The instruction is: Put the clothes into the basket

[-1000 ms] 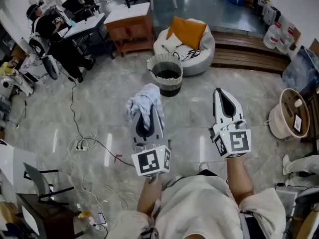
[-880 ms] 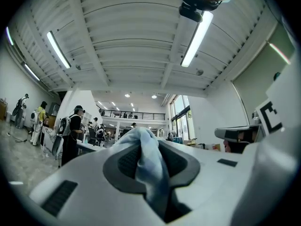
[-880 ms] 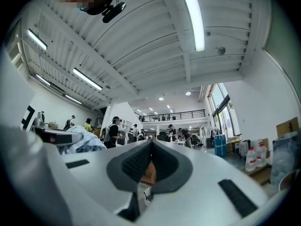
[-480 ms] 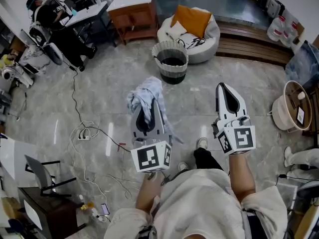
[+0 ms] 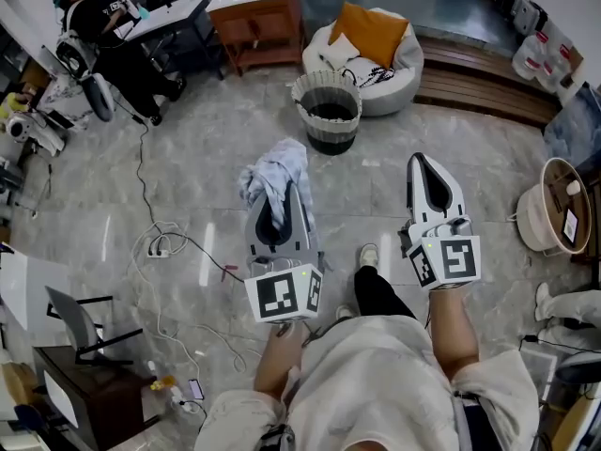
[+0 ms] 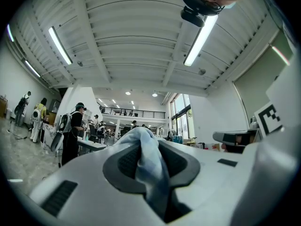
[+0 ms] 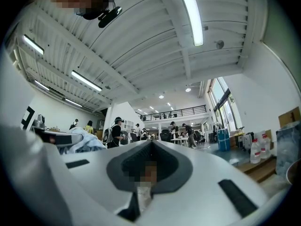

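L hand-held gripper (image 5: 285,194) was clamped on a pale blue-white cloth (image 5: 274,175). Its own view showed the fabric pinched between the pads, running down the gap and bunched over the tip. In the head view the rest of the cloth hung off the front and left of the jaws, clear of the floor (image 5: 188,186). R hand-held gripper (image 5: 422,167) had its jaws together with nothing in them, level with the L one and well apart from it. The basket (image 5: 327,111), round with its mouth up, stood on the floor just in front of a white beanbag seat (image 5: 399,69), toward the far side of the open floor area. Key relation: the basket lay ahead of the L gripper and slightly to its right, roughly along the gripper's long axis, not yet under the cloth. The L hand was nearer to it than the R, and it carried the load. Judged: carry step, drop not yet done. Next move prob needs the tip brought over the rim before letting go. Basket interior looked dark, contents unclear.
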